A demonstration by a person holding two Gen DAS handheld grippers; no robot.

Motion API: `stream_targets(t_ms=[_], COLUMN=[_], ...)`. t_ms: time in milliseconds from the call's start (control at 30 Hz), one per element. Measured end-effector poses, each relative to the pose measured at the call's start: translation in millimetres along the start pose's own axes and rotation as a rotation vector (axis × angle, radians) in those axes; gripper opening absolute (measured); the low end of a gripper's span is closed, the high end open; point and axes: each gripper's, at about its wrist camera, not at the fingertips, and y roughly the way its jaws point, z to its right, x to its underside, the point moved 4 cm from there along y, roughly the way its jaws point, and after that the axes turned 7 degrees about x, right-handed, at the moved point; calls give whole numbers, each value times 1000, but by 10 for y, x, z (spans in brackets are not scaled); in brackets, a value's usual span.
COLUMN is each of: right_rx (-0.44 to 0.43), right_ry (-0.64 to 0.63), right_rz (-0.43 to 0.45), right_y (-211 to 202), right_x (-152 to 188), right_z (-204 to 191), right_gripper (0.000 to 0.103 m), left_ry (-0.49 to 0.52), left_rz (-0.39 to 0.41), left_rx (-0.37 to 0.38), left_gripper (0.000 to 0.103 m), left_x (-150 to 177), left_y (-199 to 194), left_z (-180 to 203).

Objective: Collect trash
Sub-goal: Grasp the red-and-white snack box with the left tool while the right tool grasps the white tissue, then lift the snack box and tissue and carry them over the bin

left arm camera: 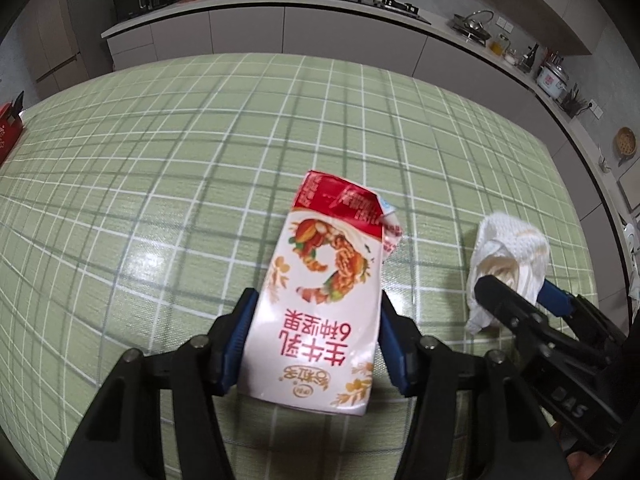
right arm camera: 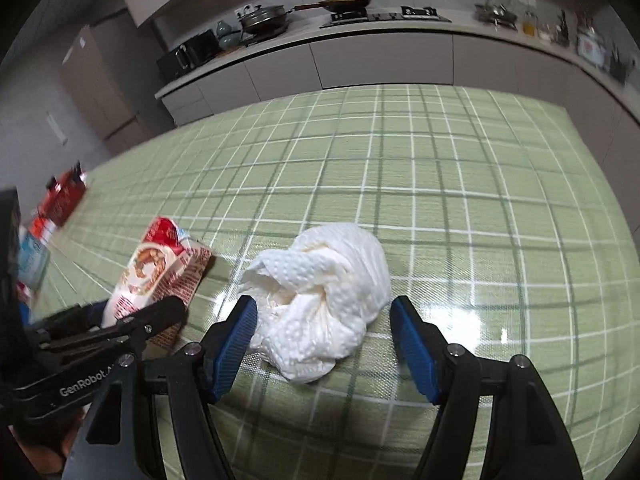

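The left gripper straddles the carton, which lies flat on the green checked table. Its long axis runs up the left wrist view, in line with the fingers, printed base low in the frame and torn red top toward the centre. Both blue pads meet the carton's long sides, so the jaws look closed on it across its short width. Whether the squeeze is firm enough to carry it I cannot tell.

The right gripper has the crumpled paper towel between its fingers, at the centre of the right wrist view. The left-hand pad touches the wad's edge. The right-hand pad stands just clear of it, with bare table showing in the gap. These jaws are therefore open around the towel, not yet gripping.

The towel has no real long axis, being a rounded lump, so any closing direction should serve.

In the left wrist view the towel sits at right, beside the carton, with the right gripper reaching in from the lower right. Each hand is thus nearer its own piece of trash. The coming move likely depends on the right jaws closing the remaining gap before either piece is lifted.
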Motion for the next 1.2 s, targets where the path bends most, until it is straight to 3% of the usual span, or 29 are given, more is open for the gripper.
stream_targets(t_ms=[33,67,400,500,533,600,700,900,967,1000,1033,1200], right_rx=[2,-9,-68,-90,-86,-69,-91,-71,-66,-58,-60,-47], right_ry=[-10,-6,35,36,37,48,75,101,117,107,96,72], right_rz=[1,-3,-25,-30,-26,0,29,-2,4,3,-2,26], right_y=[-1,-1,-104,-140,-152,-191,-241,-75,-58,-52,-42,-117], right_x=[5,5,116,155,157,141,82,-19,-32,-32,-25,-17], right_z=[-9,-8,169,234,249,272,297,274,264,246,223,158], right_gripper=[40,35,32,41,55,74,76,76,72,55,48,37], left_ry=[-2,-3,6,9,8,8,9,4,-2,1,6,11], left_rz=[0,-1,-9,-11,-14,-22,-23,-19,-8,-5,0,26], left_rx=[3,8,6,-3,-5,-12,-13,8,18,18,16,37], left_gripper=[57,57,56,56,57,57,57,57,56,56,55,53], left_x=[1,5,113,121,117,105,81,-11,-34,-42,-41,-18], left_y=[6,9,-27,-22,-17,-2,7,53,62,68,65,9], left_z=[4,10,77,107,116,139,171,169,156,154,151,179])
